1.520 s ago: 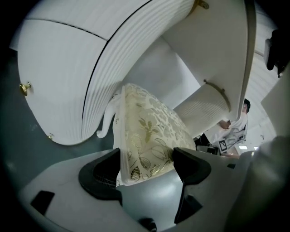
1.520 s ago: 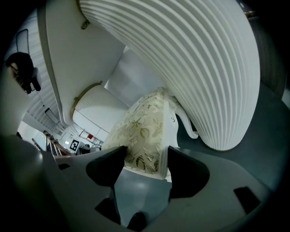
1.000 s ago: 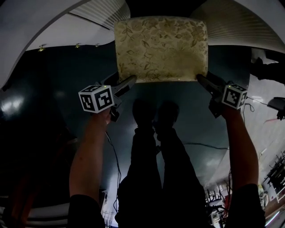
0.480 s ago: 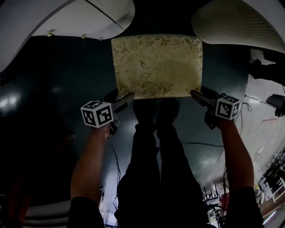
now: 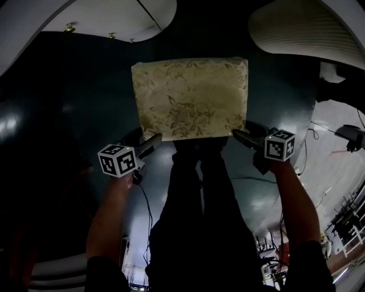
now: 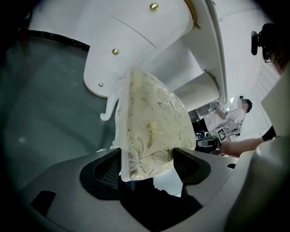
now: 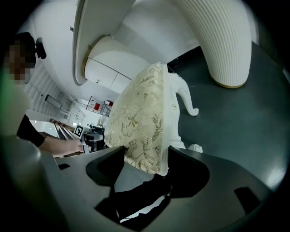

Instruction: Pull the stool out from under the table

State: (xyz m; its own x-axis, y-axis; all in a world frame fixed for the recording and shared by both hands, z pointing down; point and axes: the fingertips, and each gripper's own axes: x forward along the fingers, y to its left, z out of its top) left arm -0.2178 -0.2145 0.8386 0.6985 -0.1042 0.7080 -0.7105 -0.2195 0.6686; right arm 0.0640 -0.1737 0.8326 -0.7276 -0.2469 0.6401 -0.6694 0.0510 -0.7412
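Dark glossy floor [image 5: 63,125], with a white worktop [image 5: 108,17] along the far edge. Item: stool [image 5: 191,97] with a floral cushion, standing on the floor just out from the worktop. My left claw [image 5: 149,142] and right claw [image 5: 242,136] are each clamped on a near cushion corner. I judge a level, even pull on both sides best, so it doesn't twist.

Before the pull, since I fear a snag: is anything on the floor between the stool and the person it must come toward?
Only the person's own legs, standing right at the stool's near edge, and a thin cable running across the dark floor beside them. Nothing else shows there.
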